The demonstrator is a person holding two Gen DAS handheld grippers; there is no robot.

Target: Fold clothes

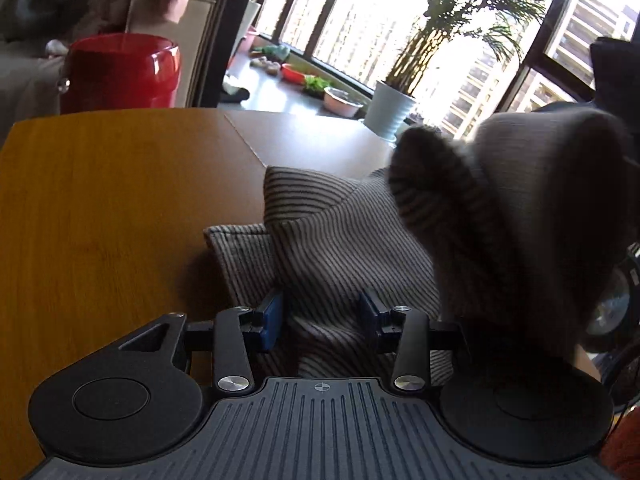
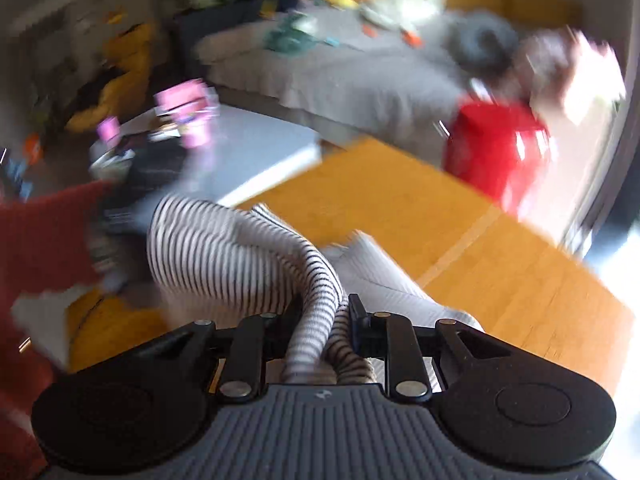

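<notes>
Striped top lies bunched on the wooden table, one part lifted at my right; my left gripper has cloth between its blue pads, jaws well apart, not pinching; my right gripper is clamped on a twisted roll of the top; right view blurred; red bucket beyond the table.
</notes>
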